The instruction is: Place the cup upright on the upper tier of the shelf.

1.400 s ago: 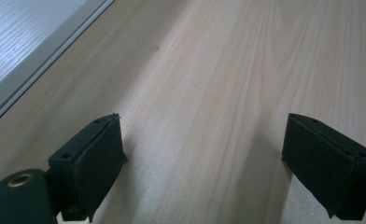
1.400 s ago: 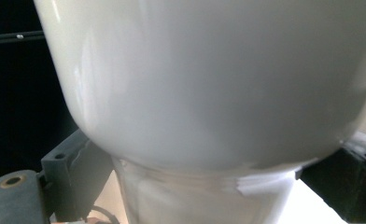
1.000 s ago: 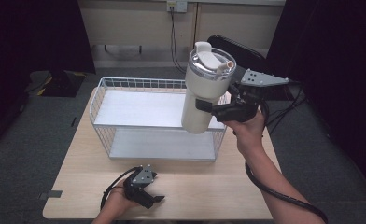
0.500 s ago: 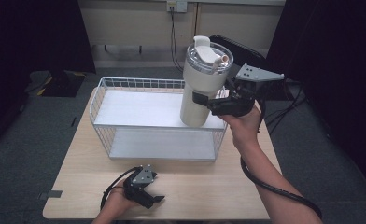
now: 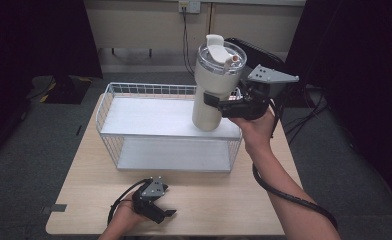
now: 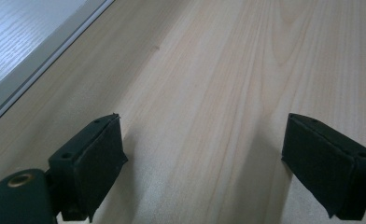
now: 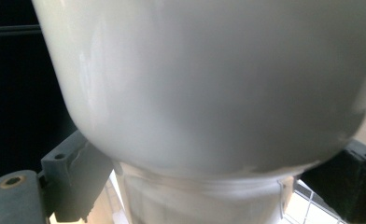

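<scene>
Tumbler (image 5: 215,87) lower, nearer wire basket (image 5: 134,92).

The tall cream tumbler (image 5: 212,95) with a clear plastic lid is showing a smooth, glossy skin. The white wire metal basket (image 5: 115,118) is looking matt-coated. The pale wood-grain surface (image 5: 219,200) is appearing matt and smooth.
</scene>
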The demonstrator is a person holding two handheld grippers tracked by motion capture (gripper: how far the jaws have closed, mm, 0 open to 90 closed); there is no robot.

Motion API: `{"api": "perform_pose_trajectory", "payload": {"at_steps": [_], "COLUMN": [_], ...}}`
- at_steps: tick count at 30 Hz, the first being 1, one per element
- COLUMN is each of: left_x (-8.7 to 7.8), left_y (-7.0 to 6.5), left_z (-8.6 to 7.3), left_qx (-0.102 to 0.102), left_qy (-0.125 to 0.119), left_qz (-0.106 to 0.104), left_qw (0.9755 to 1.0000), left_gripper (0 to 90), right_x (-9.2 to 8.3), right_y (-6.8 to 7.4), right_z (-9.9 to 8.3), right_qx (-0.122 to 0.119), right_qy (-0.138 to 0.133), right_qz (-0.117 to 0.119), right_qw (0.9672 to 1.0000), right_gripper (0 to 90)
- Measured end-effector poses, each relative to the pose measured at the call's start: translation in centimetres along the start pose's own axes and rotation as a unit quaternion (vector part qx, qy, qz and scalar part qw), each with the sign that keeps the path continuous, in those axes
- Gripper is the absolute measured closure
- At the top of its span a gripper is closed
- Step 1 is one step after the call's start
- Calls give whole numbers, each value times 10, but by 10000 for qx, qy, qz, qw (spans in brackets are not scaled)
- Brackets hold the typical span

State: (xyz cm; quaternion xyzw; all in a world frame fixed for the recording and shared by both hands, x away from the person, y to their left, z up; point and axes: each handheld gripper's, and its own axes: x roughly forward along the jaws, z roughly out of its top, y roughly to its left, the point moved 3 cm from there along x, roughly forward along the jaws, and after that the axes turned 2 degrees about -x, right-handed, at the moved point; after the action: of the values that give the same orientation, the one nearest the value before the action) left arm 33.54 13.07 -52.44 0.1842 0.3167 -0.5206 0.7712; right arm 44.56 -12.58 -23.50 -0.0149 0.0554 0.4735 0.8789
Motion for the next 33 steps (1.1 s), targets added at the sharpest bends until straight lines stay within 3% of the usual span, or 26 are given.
{"api": "perform_pose_trajectory", "payload": {"at_steps": [33], "left_x": [0], "left_y": [0], "left_z": [0], "left_qx": [-4], "left_qy": [-4], "left_qz": [3], "left_qw": [10000], "left_gripper": [120], "right_x": [21], "right_y": [-14], "right_z": [-2], "right_qx": [-76], "right_qy": [-62], "right_qz": [-363], "right_qw": [9993], "right_gripper": [91]}}
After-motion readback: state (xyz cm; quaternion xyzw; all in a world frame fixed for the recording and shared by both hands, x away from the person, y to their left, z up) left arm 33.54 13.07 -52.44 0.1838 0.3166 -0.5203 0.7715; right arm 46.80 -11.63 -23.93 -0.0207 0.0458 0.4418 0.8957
